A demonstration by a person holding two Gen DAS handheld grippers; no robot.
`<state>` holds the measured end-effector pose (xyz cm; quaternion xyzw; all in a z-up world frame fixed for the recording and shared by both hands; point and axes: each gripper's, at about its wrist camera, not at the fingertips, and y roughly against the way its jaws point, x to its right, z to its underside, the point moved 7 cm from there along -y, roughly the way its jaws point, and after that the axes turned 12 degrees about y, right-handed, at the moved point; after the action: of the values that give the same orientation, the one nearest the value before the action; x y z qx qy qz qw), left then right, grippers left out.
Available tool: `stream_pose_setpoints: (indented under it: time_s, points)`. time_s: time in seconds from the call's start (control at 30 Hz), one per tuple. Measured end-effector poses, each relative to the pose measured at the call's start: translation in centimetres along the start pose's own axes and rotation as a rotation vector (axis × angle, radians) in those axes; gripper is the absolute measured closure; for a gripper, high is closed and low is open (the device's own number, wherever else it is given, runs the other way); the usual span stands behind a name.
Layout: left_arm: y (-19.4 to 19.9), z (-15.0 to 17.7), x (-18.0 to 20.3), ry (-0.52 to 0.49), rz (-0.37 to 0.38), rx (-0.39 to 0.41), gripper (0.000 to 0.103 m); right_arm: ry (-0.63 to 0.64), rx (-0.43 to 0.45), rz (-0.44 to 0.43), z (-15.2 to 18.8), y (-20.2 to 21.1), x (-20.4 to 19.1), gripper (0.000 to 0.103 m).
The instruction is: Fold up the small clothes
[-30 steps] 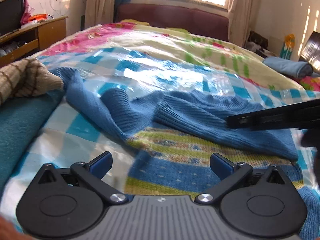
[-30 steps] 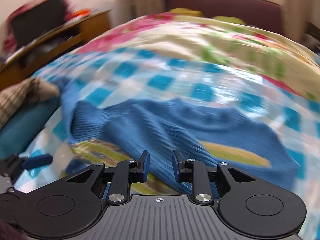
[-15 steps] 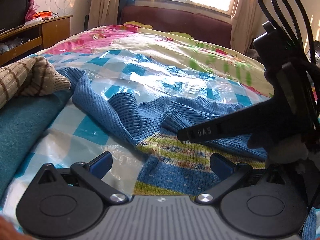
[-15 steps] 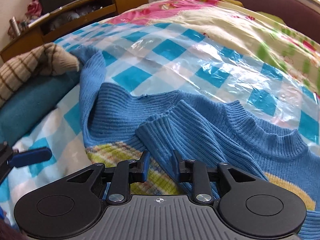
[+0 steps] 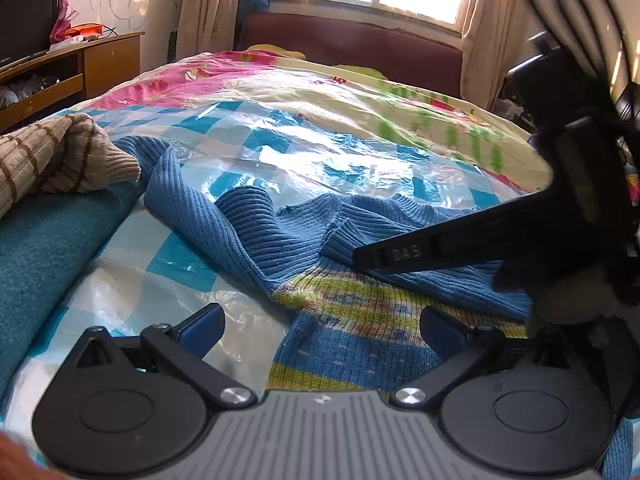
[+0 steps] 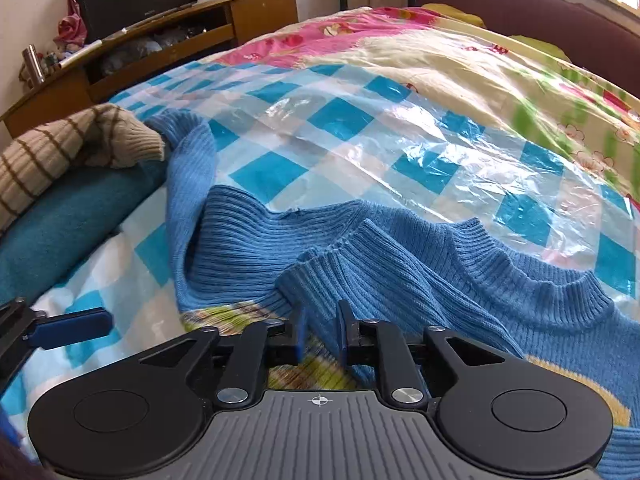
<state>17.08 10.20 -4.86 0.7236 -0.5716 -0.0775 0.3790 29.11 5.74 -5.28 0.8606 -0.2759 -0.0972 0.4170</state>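
Note:
A blue ribbed sweater (image 5: 280,240) (image 6: 520,280) with a yellow-green patterned band lies on the plastic-covered bed. One sleeve (image 6: 360,264) is folded across its body, cuff toward the left. My right gripper (image 6: 322,330) stands narrow with this sleeve's fabric pinched between its jaws, which are still closing a little. In the left wrist view it (image 5: 360,258) reaches in from the right, its tip on the sleeve. My left gripper (image 5: 322,330) hangs open over the sweater's lower edge with nothing between its fingers. The other sleeve (image 6: 188,168) stretches away to the left.
A teal blanket (image 5: 48,256) with a beige striped knit (image 5: 52,156) on it lies along the left. A clear plastic sheet (image 6: 360,136) covers the checked bedspread. Beyond the bed are a wooden TV cabinet (image 6: 160,40) and a dark red headboard (image 5: 352,48).
My right gripper swung leftward over the sweater with the sleeve, laying it across the body, then stopped. Its jaws narrowed slightly. The left gripper stayed put and open.

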Motion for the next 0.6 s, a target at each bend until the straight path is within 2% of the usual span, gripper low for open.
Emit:
stream_pose_setpoints:
  time_s: [0.13, 0.3, 0.5, 0.6]
  points:
    - [-0.1, 0.0, 0.0, 0.0, -0.001, -0.003, 0.0, -0.037, -0.014, -0.005, 0.3, -1.2, 0.8, 0.082]
    - [-0.1, 0.0, -0.1, 0.004, 0.0, 0.0, 0.0, -0.078, 0.0, -0.048, 0.4, -0.2, 0.8, 0.094]
    - [0.1, -0.2, -0.2, 0.012, 0.003, 0.009, 0.0, -0.077, 0.035, -0.1, 0.6, 2.4, -0.7, 0.096]
    - [0.3, -0.4, -0.3, 0.019, 0.007, 0.017, 0.0, -0.042, 0.013, -0.121, 1.1, 2.5, -1.4, 0.095]
